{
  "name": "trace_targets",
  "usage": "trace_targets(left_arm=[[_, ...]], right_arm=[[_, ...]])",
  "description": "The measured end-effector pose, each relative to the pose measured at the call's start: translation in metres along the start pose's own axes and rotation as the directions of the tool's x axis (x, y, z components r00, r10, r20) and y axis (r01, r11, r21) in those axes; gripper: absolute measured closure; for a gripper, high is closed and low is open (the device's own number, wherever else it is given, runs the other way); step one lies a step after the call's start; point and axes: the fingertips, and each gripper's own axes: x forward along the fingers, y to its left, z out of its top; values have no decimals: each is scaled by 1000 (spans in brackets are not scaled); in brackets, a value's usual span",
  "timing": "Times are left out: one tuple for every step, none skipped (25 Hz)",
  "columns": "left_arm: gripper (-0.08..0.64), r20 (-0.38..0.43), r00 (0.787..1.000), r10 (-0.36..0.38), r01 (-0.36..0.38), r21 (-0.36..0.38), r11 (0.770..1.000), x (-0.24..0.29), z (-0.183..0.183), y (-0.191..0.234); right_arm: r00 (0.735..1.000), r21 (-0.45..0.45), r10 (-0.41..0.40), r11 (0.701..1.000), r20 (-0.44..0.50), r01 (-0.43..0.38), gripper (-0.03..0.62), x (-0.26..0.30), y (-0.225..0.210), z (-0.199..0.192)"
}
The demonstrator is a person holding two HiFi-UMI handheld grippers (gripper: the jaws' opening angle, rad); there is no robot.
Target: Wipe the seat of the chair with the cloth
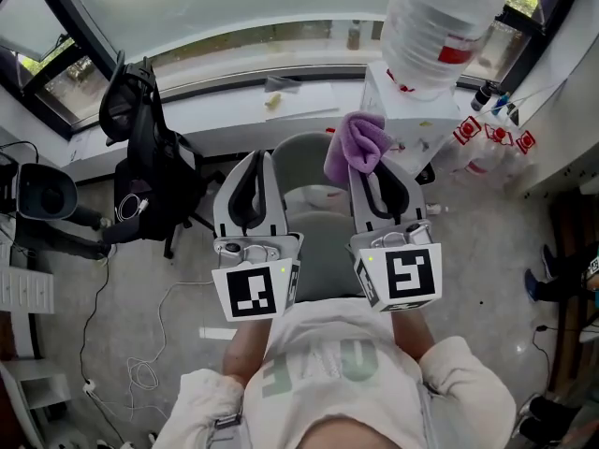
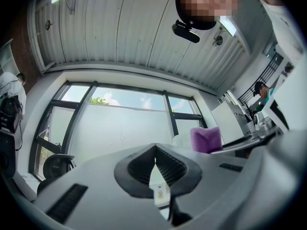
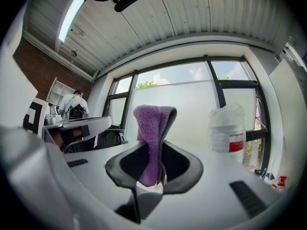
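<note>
The long desk (image 1: pixel 225 110) runs under the window, with the grey chair (image 1: pixel 316 251) pulled up in front of it and a big water bottle (image 1: pixel 432 26) off to the right. Both grippers are held over the seat. The left gripper (image 2: pixel 154 148) has its fingers closed together on nothing. The right gripper (image 3: pixel 154 150) has its fingers clamped on the purple cloth (image 3: pixel 151 123) — the cloth sticks out past the tips.

The cloth (image 3: pixel 152 128) was a purple, fluffy terry pile, soft and matt. The shells of the left gripper (image 1: pixel 260 157) and the right gripper (image 1: pixel 371 165) looked like smooth, matt, pale-grey plastic, and their fingers (image 2: pixel 139 169) were lined with black ribbed pads. The chair (image 1: pixel 304 166) seat was smooth grey plastic. The water bottle (image 1: pixel 432 26) was clear, crinkled plastic — faintly glossy.
</note>
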Motion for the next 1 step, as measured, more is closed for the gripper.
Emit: trace_targets(left_arm=[[546, 1, 1000, 1, -1, -1, 1000, 0, 0, 0]], right_arm=[[1000, 0, 6, 1000, -1, -6, 508, 1, 1, -1]])
